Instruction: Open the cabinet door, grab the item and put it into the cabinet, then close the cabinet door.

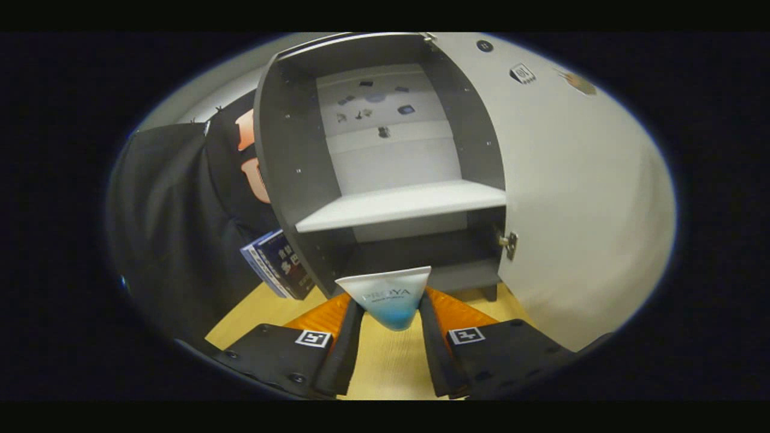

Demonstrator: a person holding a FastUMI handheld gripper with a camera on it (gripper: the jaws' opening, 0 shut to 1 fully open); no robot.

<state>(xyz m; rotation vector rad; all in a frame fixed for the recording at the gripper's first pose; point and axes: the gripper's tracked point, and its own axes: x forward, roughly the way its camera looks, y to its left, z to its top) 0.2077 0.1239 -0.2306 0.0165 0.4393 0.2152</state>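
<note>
Beside the cabinet's left wall, a blue book (278, 264) leans on the bench (385, 361).
Centre stage, the hand-held gripper (391, 313) is clamped on a white-and-blue tube (388, 297), right at the open cabinet (289, 150) mouth, under its white shelf (400, 204); door (577, 198) swung wide right.
</note>
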